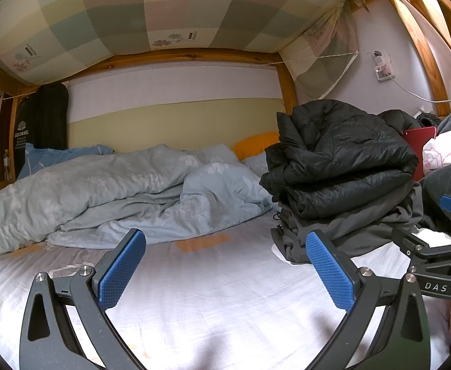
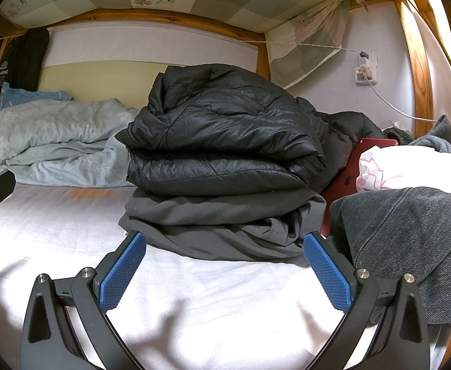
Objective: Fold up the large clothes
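While the bed [image 1: 219,302] fills the lower half of both views with its white sheet, a wooden bunk frame [image 1: 194,57] arches over it under a checked cloth ceiling [image 1: 126,9]. A crumpled pale blue duvet [image 1: 108,191] lies across the left and middle of the left wrist view, reaching the far wall. Right of it stands the stack of folded clothes: a black puffer jacket [image 2: 222,135] folded on top of a folded dark grey garment [image 2: 225,225], both resting on the sheet. In the right wrist view the stack sits in the centre of the frame; in the left wrist view it sits right of centre. A grey knitted garment [image 2: 410,240] is heaped unfolded at the lower right of the right wrist view, just beside the stack, with a white cushion [image 2: 410,166] printed in pink behind it and a red tablet [image 2: 345,178] leaning between the cushion and the jacket. At upper right a wall socket [image 2: 366,72] has a white cable running off to the right.

The left tongs [image 1: 225,274] stand wide apart over bare sheet, holding nothing. The right tongs [image 2: 224,273] are likewise spread wide, empty, their blue pads [image 2: 327,271] near the lower edge of the grey garment; whether they touch it I cannot tell.
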`<state>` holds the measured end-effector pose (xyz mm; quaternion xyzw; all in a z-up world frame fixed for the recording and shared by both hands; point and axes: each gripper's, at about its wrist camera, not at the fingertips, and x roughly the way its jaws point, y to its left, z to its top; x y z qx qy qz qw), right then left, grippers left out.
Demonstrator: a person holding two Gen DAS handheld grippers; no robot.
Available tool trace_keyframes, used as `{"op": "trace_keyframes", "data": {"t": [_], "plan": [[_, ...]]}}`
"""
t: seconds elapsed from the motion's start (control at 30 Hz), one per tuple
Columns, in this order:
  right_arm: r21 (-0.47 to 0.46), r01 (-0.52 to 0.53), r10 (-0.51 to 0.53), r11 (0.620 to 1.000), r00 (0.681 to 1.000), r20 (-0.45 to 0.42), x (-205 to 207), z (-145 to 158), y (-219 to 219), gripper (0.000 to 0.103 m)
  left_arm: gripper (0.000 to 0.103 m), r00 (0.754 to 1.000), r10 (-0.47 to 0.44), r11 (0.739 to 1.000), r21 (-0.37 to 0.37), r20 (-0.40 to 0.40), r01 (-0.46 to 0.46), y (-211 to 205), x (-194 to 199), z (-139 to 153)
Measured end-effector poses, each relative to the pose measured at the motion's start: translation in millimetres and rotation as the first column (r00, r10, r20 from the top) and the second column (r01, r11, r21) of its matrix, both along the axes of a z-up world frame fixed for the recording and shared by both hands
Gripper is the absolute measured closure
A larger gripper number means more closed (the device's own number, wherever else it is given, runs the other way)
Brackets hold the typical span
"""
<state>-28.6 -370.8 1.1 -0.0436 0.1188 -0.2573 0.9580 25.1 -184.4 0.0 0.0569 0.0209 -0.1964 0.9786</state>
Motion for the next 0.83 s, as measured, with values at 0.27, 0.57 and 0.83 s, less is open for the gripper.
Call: {"op": "trace_keyframes", "data": {"t": [0.27, 0.57, 0.83], "plan": [[0.002, -0.001, 0.001, 1.0, 1.0, 0.0, 0.6, -0.1, -0.1, 0.0, 0.0, 1.0, 0.001, 1.0, 0.0, 0.0, -0.001, -0.5, 0.3, -0.1], [0.001, -0.002, 0.002, 1.0, 1.0, -0.001, 0.9, -0.3, -0.3, 0.0, 0.0, 1.0, 0.0, 1.0, 0.001, 0.001, 0.0, -0.5, 0.0, 0.0], [0.003, -0.002, 0.002, 1.0, 1.0, 0.0, 0.9, -0.6, 0.3, 0.0, 0.0, 1.0, -0.007, 1.0, 0.007, -0.003, 0.007, -1.5, 0.2, -0.8]]}}
